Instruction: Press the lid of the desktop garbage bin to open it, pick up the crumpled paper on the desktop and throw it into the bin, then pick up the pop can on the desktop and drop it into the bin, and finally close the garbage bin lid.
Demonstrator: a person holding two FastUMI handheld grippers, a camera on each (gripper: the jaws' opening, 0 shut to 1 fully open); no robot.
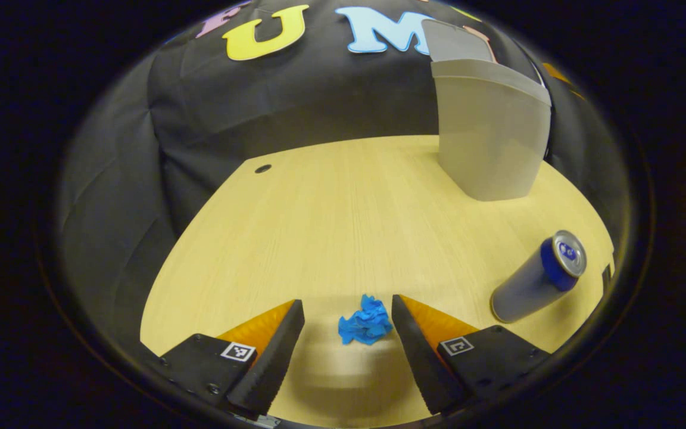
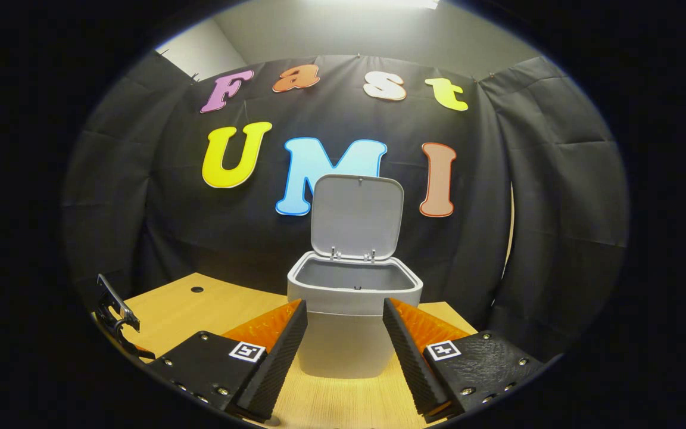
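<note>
The bin [image 2: 355, 310] stands on the table [image 1: 343, 226] with its lid [image 2: 357, 217] up, its inside bare where visible, just beyond the right gripper [image 2: 343, 345], fingers apart. The paper ball [image 1: 365, 322] lies between the spread fingers of the left gripper [image 1: 348, 351]; the can [image 1: 536, 277] lies to their right.

No legible text on the pop can [image 1: 536, 279].

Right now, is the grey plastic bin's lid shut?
No, in the right gripper view the hinged lid stands upright behind the open rim of the grey plastic bin.
</note>
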